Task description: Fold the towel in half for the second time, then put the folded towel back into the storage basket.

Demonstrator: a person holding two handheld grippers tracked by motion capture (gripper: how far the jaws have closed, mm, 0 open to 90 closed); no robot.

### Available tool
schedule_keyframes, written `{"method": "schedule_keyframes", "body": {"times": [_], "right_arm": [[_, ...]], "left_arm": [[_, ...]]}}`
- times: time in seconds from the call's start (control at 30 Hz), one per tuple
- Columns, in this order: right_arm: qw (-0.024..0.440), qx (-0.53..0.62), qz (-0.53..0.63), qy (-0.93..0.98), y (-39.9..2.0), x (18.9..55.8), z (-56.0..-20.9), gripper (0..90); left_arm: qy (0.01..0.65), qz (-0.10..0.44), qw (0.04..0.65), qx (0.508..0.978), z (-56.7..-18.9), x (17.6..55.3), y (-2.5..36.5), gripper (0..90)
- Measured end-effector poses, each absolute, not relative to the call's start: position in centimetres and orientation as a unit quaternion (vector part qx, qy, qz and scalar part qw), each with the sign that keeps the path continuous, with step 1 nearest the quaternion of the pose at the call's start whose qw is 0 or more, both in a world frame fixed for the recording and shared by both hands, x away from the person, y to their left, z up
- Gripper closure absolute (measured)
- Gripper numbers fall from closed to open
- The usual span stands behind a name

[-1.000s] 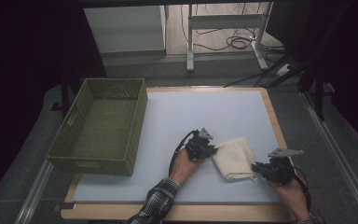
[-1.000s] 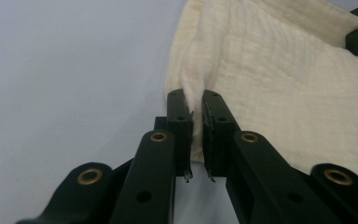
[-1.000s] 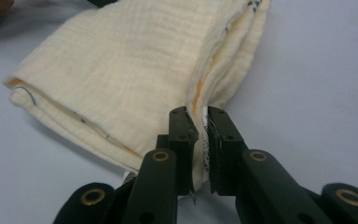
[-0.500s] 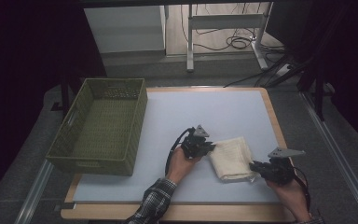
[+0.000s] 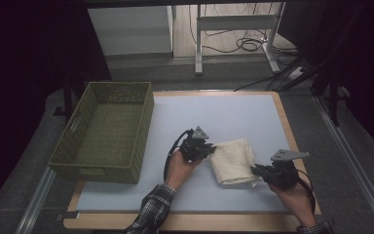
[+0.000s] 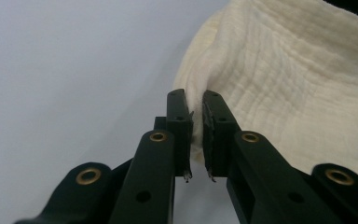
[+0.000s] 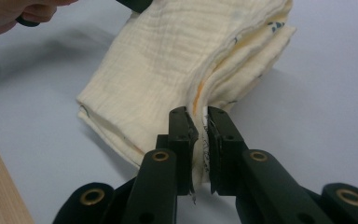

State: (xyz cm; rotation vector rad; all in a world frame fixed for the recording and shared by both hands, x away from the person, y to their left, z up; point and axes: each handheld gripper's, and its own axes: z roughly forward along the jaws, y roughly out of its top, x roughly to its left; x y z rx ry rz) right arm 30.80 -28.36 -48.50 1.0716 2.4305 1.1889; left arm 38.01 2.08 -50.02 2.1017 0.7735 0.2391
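A crinkled, matt cream cloth [image 5: 232, 160] lies on a smooth pale mat [image 5: 224, 117]; the basket [image 5: 108, 130] is woven.

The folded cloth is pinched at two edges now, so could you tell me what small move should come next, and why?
Probably carry the folded cloth leftward toward the green basket. The left gripper and right gripper are each shut on an opposite edge of it, so the grip looks secure, and the basket stands open beside the cloth on the mat. Keep both hands level so the folds hold.
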Motion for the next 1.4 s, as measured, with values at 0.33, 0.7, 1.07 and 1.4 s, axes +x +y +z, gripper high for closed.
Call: {"method": "schedule_keyframes", "body": {"times": [0.33,0.7,1.07,1.4], "right_arm": [[0.114,0.344,0.414,0.835,-25.9,31.2,-47.6,80.9],[0.110,0.327,0.416,0.841,-23.5,31.9,-46.9,80.8],[0.106,0.318,0.421,0.843,-21.6,32.6,-46.4,80.8],[0.109,0.302,0.428,0.845,-19.3,33.1,-45.3,80.8]], "left_arm": [[0.323,0.113,0.426,0.838,-48.8,38.0,4.4,82.9],[0.333,0.128,0.418,0.835,-47.6,38.0,6.4,82.9],[0.342,0.144,0.409,0.834,-46.0,38.0,8.3,82.7],[0.345,0.170,0.385,0.839,-43.7,37.9,10.0,82.5]]}}
